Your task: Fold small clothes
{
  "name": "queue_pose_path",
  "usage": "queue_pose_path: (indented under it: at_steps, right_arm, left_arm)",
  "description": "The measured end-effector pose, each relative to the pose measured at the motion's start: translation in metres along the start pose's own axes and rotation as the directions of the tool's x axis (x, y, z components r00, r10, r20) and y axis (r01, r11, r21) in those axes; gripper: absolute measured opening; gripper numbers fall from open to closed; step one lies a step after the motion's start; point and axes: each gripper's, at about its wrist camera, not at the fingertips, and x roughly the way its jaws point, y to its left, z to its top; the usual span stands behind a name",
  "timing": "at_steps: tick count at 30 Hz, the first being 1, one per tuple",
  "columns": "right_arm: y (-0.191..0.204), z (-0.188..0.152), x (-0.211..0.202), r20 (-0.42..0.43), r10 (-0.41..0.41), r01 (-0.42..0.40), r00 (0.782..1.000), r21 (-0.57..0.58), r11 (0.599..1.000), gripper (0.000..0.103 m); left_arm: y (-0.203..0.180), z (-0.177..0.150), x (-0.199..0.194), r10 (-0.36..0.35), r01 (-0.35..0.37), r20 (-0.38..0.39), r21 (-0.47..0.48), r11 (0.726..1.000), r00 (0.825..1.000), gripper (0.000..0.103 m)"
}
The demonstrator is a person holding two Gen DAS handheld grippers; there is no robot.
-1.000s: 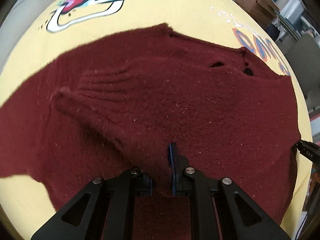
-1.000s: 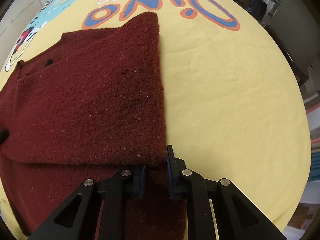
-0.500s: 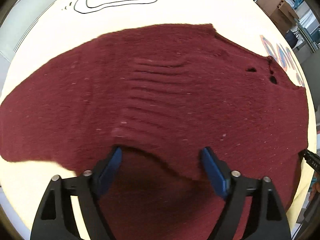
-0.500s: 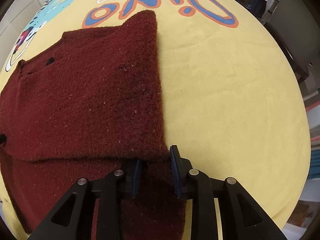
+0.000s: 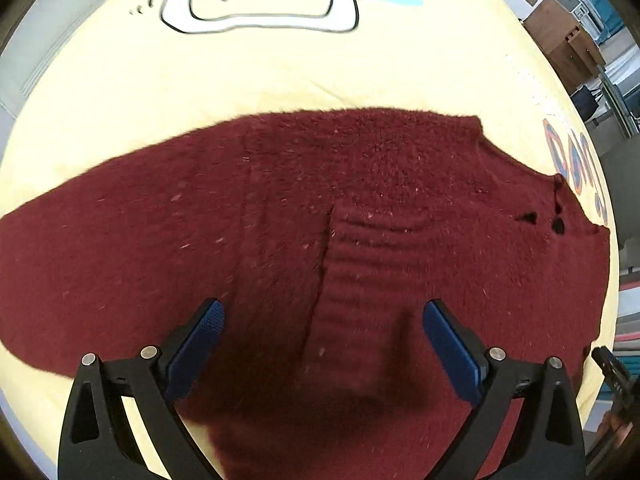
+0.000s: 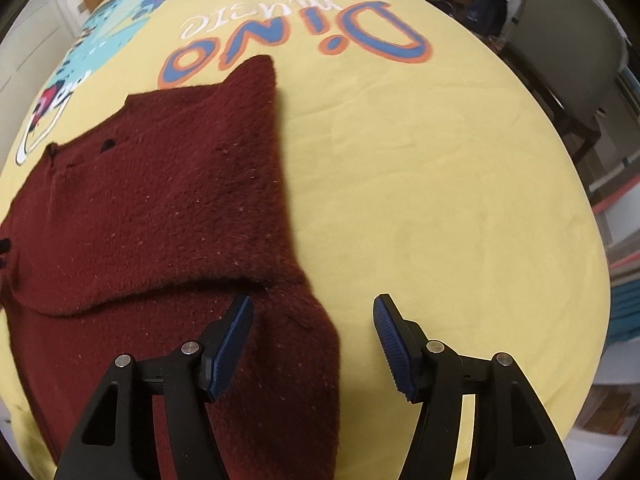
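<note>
Yellow dinosaur-print sheet [image 6: 420, 200] underneath. Both grippers, clamped on maroon knit a second ago, have just been opening: left gripper [image 5: 322, 334] spread wide, right gripper [image 6: 312, 332] parted, cloth released. Maroon sweater [image 5: 280, 220] lies flat, fuzzy, folded over, ribbed cuff on top.

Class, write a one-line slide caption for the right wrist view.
Right gripper, jaws just opened, above the folded maroon sweater on a yellow cloth.

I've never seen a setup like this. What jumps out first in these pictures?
A fuzzy maroon sweater lies partly folded across the middle of a yellow cloth printed with a cartoon dinosaur and "Dino". Over its near edge, the left gripper and right gripper hang with blue-padded jaws apart, holding nothing.
</note>
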Motion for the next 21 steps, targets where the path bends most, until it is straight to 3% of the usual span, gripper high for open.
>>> queue_pose_path:
  at_steps: [3, 6, 10, 12, 16, 21]
  right_arm:
    - [-0.003, -0.007, 0.0, -0.011, -0.025, 0.025, 1.0, 0.002, 1.0, 0.064]
    - [-0.012, -0.005, 0.002, -0.017, -0.03, 0.03, 0.999, 0.019, 0.999, 0.064]
    - [-0.015, 0.005, 0.011, -0.024, -0.022, 0.023, 0.999, 0.045, 0.999, 0.064]
    - [-0.013, 0.007, 0.013, -0.026, -0.016, 0.017, 1.0, 0.05, 0.999, 0.064]
    - [-0.01, 0.013, 0.01, -0.017, 0.004, -0.003, 1.0, 0.059, 0.998, 0.064]
    - [-0.003, 0.037, -0.001, 0.031, 0.034, -0.036, 0.999, 0.064, 0.997, 0.064]
  left_arm:
    - [-0.012, 0.001, 0.014, 0.039, -0.038, -0.016, 0.046, 0.998, 0.999, 0.093]
    - [-0.031, -0.007, 0.019, 0.045, -0.042, -0.019, 0.135, 0.99, 0.999, 0.069]
    - [-0.048, -0.017, 0.018, 0.016, -0.011, -0.026, 0.164, 0.986, 1.0, 0.03]
    - [-0.055, -0.02, 0.018, -0.011, 0.015, -0.025, 0.17, 0.985, 1.0, 0.016]
    - [-0.082, -0.025, 0.007, -0.014, 0.012, 0.01, 0.184, 0.983, 1.0, 0.01]
    - [-0.075, -0.031, -0.032, -0.057, 0.042, 0.1, 0.148, 0.988, 0.993, 0.01]
